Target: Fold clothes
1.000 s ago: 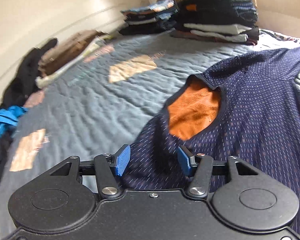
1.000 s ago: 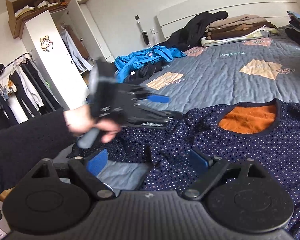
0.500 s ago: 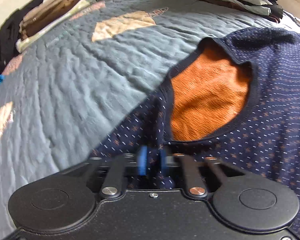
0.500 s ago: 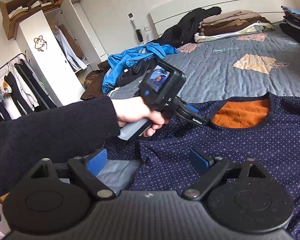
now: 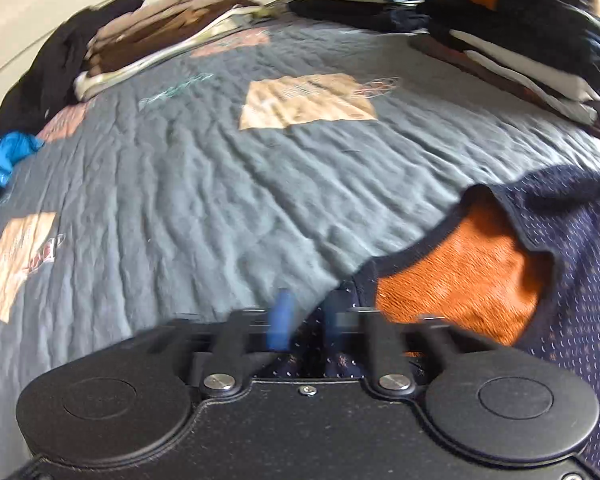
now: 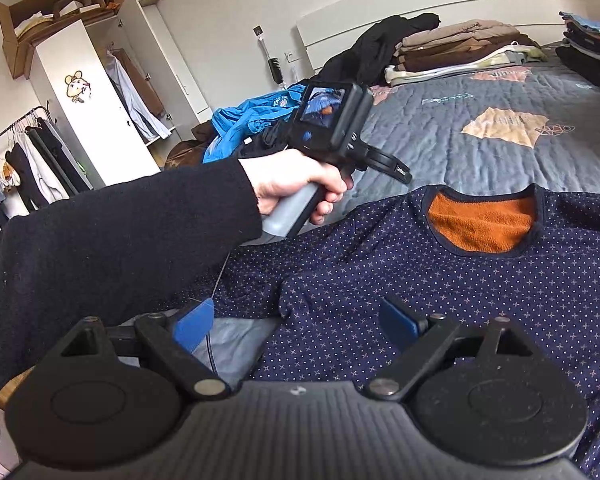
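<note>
A navy dotted shirt (image 6: 420, 280) with an orange fleece lining (image 6: 480, 228) lies spread, front up, on the grey quilt (image 6: 480, 152). My left gripper (image 5: 308, 320) is low over the shirt's shoulder (image 5: 340, 360), just left of the neck opening (image 5: 460, 280). Its blurred jaws are opening, and navy fabric still lies between them. In the right wrist view a hand (image 6: 296, 188) in a black sleeve holds that gripper over the shoulder. My right gripper (image 6: 296, 324) stands wide open above the shirt's near part, holding nothing.
Stacks of folded clothes (image 5: 520, 40) stand at the quilt's far right. A brown folded pile (image 6: 460, 48) and a black garment (image 6: 380, 40) lie by the headboard. A blue jacket (image 6: 252, 120) lies on the left edge. A wardrobe (image 6: 92, 100) and a clothes rack (image 6: 20, 152) stand further left.
My left gripper travelled from the sleeve up to the shoulder by the collar, shut on fabric there, and its jaws now part. The shoulder lies flatter. The right gripper kept still.
</note>
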